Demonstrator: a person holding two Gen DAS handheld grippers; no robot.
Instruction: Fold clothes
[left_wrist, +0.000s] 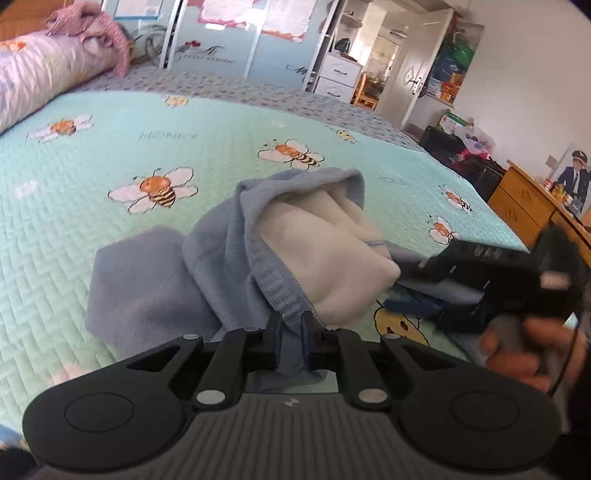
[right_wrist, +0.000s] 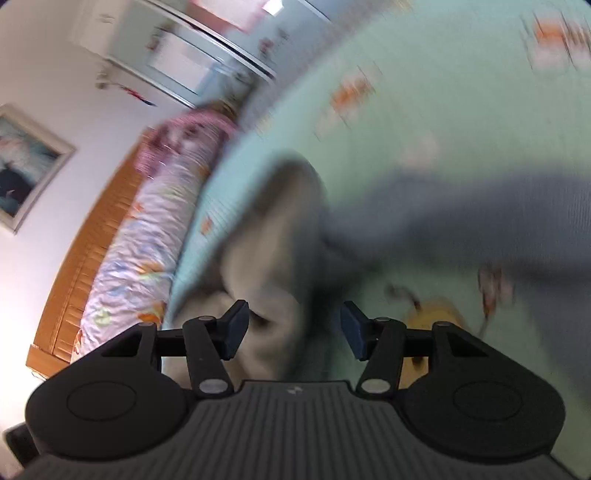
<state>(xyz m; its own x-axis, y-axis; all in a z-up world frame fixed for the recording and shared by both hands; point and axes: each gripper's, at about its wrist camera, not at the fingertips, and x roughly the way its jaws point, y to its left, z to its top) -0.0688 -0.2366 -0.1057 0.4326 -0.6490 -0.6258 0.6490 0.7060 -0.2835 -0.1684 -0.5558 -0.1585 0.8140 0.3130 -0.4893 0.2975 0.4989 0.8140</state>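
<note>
Blue sweatshirt (left_wrist: 221, 258) lies bunched at bed (left_wrist: 110, 155) centre, its ribbed hem pinched in left tongs (left_wrist: 291, 334) at six o'clock. Right tongs (right_wrist: 293, 330) hang spread, blurred. Thin grip may slip, collapsing the fold.

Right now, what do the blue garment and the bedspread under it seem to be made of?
Blue garment: probably soft knit with a cream fleece lining and a ribbed hem pinched in the left tool; matte, limp folds. Bedspread: probably quilted cotton, stitched zigzag texture, printed bees.
</note>
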